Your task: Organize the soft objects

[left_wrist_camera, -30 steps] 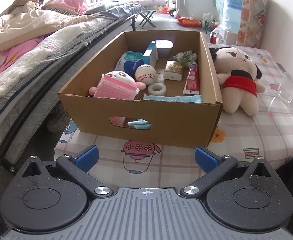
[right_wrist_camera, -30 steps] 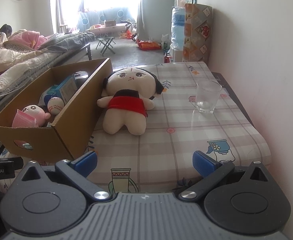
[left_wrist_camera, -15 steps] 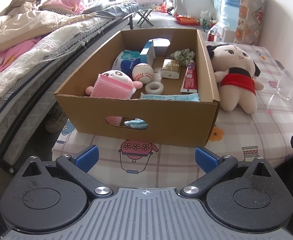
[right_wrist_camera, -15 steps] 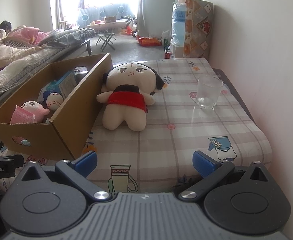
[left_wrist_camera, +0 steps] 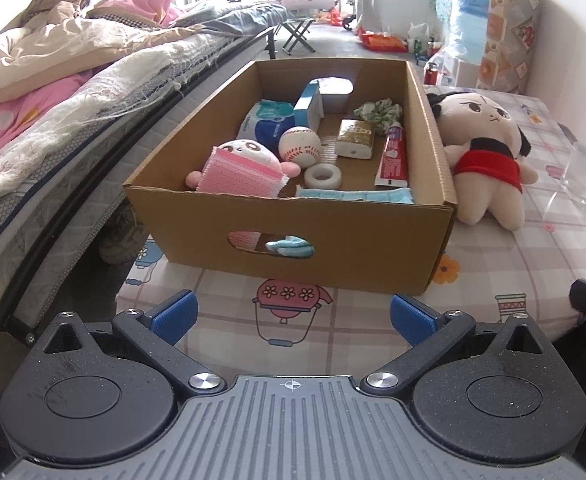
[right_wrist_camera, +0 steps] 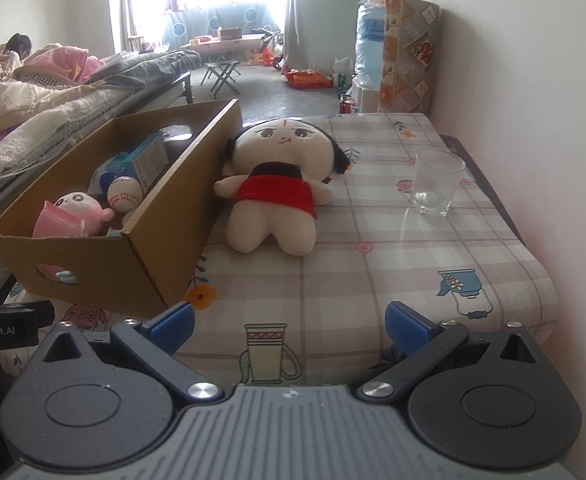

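Two grippers: the left gripper [left_wrist_camera: 291,316] and the right gripper [right_wrist_camera: 289,322] both hang over the near edge of the table, blue-padded fingers spread wide, nothing between them.
Surface: a table under a plaid cloth printed with cartoon pots and cups [right_wrist_camera: 373,280], its right long side close to a white wall [right_wrist_camera: 533,80].
Room: a bed heaped with beige and pink quilts [left_wrist_camera: 53,80] runs along the left; folding stools and a bright window lie beyond.
Box: an open brown cardboard box with oval handle holes [left_wrist_camera: 293,232] stands on the left part of the cloth.
Box contents: a small pink-and-white panda plush [left_wrist_camera: 249,156], a pink mesh sponge [left_wrist_camera: 237,178] leaning on it, a white baseball with red stitching [left_wrist_camera: 300,146], a white tape roll [left_wrist_camera: 324,176], a red-and-white toothpaste tube [left_wrist_camera: 393,158], a light-blue cloth [left_wrist_camera: 357,195].
Doll: a cream plush doll with black hair and a red dress [right_wrist_camera: 279,184] lies face up, touching the box's right wall.
Open room: bare cloth between doll and grippers; a clear drinking glass [right_wrist_camera: 435,182] stands near the right edge.
Writing: "nRobot.AI" on the black part at the left of the right wrist view.
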`<act>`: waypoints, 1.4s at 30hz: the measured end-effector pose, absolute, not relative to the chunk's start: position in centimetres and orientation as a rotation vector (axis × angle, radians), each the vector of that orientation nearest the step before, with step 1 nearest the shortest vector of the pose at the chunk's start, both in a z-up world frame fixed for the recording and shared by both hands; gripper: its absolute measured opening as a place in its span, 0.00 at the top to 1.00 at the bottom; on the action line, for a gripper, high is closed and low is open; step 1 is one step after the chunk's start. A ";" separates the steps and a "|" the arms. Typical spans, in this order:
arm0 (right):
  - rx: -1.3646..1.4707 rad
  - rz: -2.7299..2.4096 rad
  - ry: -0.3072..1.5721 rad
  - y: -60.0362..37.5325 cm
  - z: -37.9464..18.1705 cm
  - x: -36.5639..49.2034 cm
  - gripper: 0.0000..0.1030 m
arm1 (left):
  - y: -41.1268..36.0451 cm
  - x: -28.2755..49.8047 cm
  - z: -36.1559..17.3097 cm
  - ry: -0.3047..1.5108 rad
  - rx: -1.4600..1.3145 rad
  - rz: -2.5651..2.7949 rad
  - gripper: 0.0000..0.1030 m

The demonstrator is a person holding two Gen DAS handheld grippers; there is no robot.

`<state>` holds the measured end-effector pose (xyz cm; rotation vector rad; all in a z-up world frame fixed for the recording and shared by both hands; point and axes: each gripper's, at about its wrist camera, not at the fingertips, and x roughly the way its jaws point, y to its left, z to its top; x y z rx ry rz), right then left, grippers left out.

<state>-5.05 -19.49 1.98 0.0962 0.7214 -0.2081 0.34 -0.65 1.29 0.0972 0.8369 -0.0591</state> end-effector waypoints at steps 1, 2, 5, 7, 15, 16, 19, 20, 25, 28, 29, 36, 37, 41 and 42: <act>0.090 -0.202 0.724 -19.2 1.9 -5.0 0.00 | -0.5 0.3 1.3 0.838 0.096 -0.057 0.00; 0.082 -0.197 0.725 -18.8 1.9 -5.0 0.00 | -0.4 0.3 1.3 0.839 0.094 -0.057 0.00; 0.063 -0.187 0.728 -18.0 1.9 -5.0 0.00 | -0.2 0.3 1.2 0.843 0.091 -0.054 0.00; 0.060 -0.186 0.728 -17.6 2.0 -5.0 0.00 | 0.0 0.3 1.2 0.845 0.088 -0.053 0.00; 0.059 -0.189 0.732 -17.3 2.0 -5.2 0.00 | 0.4 0.1 1.2 0.843 0.083 -0.048 0.00; 0.058 -0.188 0.733 -17.2 2.0 -5.3 0.00 | 0.4 0.1 1.2 0.843 0.083 -0.048 0.00; 0.055 -0.189 0.736 -17.2 2.0 -5.3 0.00 | 0.3 0.1 1.2 0.842 0.082 -0.048 0.00; 0.055 -0.188 0.736 -17.1 2.0 -5.3 0.00 | 0.3 0.1 1.2 0.843 0.083 -0.048 0.00; 0.057 -0.192 0.732 -17.1 2.0 -5.4 0.00 | 0.3 0.1 1.2 0.842 0.083 -0.047 0.00; 0.061 -0.194 0.733 -17.2 2.0 -5.4 0.00 | 0.4 0.1 1.2 0.842 0.083 -0.049 0.00; 0.062 -0.194 0.733 -17.2 2.0 -5.4 0.00 | 0.4 0.0 1.2 0.842 0.084 -0.049 0.00; 0.067 -0.200 0.730 -17.6 2.1 -5.5 0.00 | 0.2 -0.1 1.2 0.841 0.085 -0.054 0.00; 0.069 -0.201 0.730 -17.6 2.1 -5.6 0.00 | 0.2 -0.1 1.2 0.841 0.086 -0.054 0.00; 0.070 -0.203 0.730 -17.7 2.1 -5.6 0.00 | 0.2 -0.1 1.3 0.840 0.087 -0.056 0.00; 0.071 -0.204 0.730 -17.7 2.1 -5.6 0.00 | 0.1 -0.1 1.3 0.840 0.087 -0.057 0.00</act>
